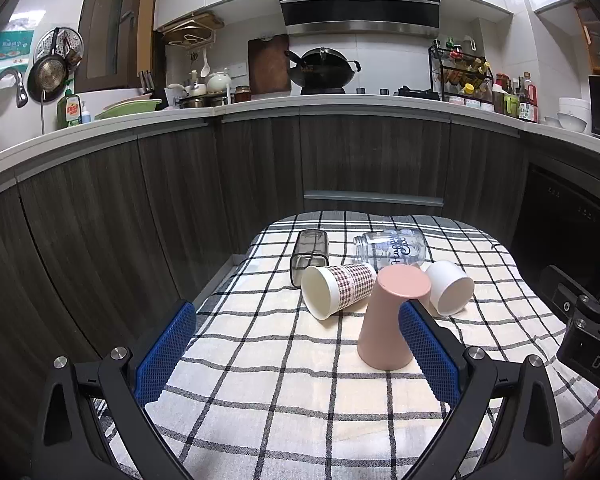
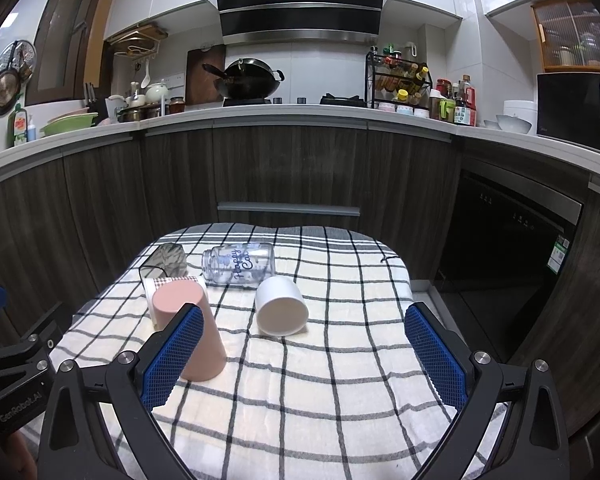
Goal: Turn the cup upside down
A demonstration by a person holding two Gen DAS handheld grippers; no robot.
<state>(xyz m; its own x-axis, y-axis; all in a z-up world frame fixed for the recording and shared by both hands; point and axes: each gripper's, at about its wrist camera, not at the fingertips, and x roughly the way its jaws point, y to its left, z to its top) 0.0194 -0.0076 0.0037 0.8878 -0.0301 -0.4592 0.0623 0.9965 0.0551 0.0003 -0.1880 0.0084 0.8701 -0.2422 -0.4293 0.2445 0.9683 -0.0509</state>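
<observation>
A pink cup (image 1: 388, 320) stands upside down on the checked cloth (image 1: 284, 384); it also shows in the right wrist view (image 2: 192, 332). My left gripper (image 1: 296, 352) is open and empty, its right finger (image 1: 428, 356) just in front of the pink cup. My right gripper (image 2: 304, 356) is open and empty, its left finger (image 2: 172, 356) in front of the pink cup. A white cup (image 1: 450, 286) (image 2: 281, 306), a plaid paper cup (image 1: 340, 288) (image 2: 172, 280), a clear bottle (image 1: 392, 248) (image 2: 240, 266) and a smoky square tumbler (image 1: 310, 254) (image 2: 166, 260) lie on their sides.
The small table's cloth edge (image 2: 404, 280) drops off at right and left. Dark cabinets (image 1: 340, 160) and a cluttered kitchen counter (image 1: 340, 100) stand behind the table. The other gripper's body shows at the right edge (image 1: 588, 332).
</observation>
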